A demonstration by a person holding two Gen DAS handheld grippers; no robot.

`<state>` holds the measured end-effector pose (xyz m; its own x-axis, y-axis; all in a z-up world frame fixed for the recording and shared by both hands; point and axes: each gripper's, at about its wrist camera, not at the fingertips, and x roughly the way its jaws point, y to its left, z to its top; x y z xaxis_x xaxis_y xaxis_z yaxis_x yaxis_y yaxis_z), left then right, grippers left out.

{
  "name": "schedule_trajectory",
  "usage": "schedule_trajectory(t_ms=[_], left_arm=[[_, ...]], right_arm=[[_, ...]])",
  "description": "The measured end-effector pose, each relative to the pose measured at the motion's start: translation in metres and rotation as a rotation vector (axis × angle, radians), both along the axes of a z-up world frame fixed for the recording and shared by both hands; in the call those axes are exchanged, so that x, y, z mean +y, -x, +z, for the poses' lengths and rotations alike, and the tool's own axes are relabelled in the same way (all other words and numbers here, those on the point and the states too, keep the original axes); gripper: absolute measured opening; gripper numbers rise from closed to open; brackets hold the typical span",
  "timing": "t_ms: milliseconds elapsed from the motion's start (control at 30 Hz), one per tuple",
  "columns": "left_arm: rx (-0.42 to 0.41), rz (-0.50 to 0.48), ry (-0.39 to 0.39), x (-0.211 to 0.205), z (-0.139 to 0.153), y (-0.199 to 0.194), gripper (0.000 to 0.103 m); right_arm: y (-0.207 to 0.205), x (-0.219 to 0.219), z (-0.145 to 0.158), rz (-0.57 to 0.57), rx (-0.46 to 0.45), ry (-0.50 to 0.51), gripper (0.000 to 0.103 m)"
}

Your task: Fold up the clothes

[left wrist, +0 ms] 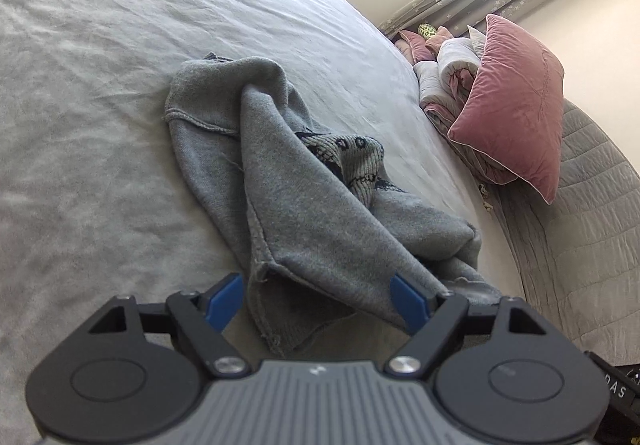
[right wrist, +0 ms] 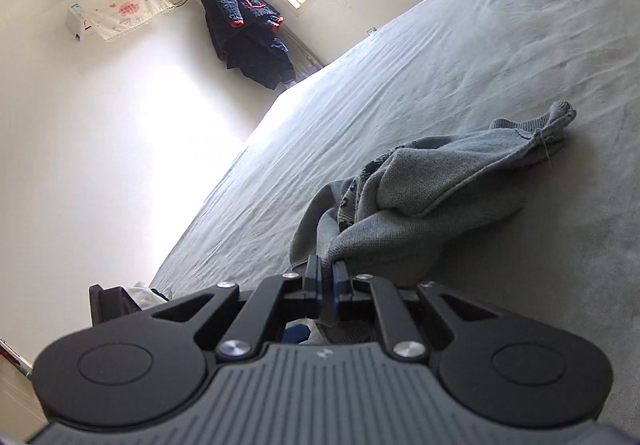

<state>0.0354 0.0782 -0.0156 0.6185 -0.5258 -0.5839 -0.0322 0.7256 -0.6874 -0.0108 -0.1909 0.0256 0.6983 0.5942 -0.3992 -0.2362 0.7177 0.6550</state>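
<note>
A crumpled grey knit sweater (left wrist: 280,185) with a dark-and-white pattern lies on the grey bed sheet (left wrist: 100,85). My left gripper (left wrist: 318,301) stands open just over its near hem; the hem corner lies between the blue pads (left wrist: 410,303), and the left pad is clear of the cloth. In the right wrist view the same sweater (right wrist: 432,185) stretches away to the right across the sheet (right wrist: 480,45). My right gripper (right wrist: 326,273) is shut on a fold of its near edge, and the cloth rises taut into the pinched fingers.
A pink pillow (left wrist: 516,105) leans on rolled bedding (left wrist: 452,73) at the bed's far right, beside a quilted grey cover (left wrist: 580,225). Dark clothes (right wrist: 248,37) hang by the window, near a covered air conditioner (right wrist: 116,9). The bed's left edge drops off toward the white wall.
</note>
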Motion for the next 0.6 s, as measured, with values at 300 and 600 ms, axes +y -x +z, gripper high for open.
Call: schedule_trajectory(t_ms=[300,600], left_arm=[[0.061,-0.105,0.174,-0.015,-0.016,0.002,0.044],[-0.013,-0.092,0.059,-0.022,-0.003,0.005,0.011]], right_arm=[[0.009,0.029,-0.016,0.111,0.041,0.106,0.009],[0.003,0.005,-0.024,0.017,0.050,0.112,0.017]])
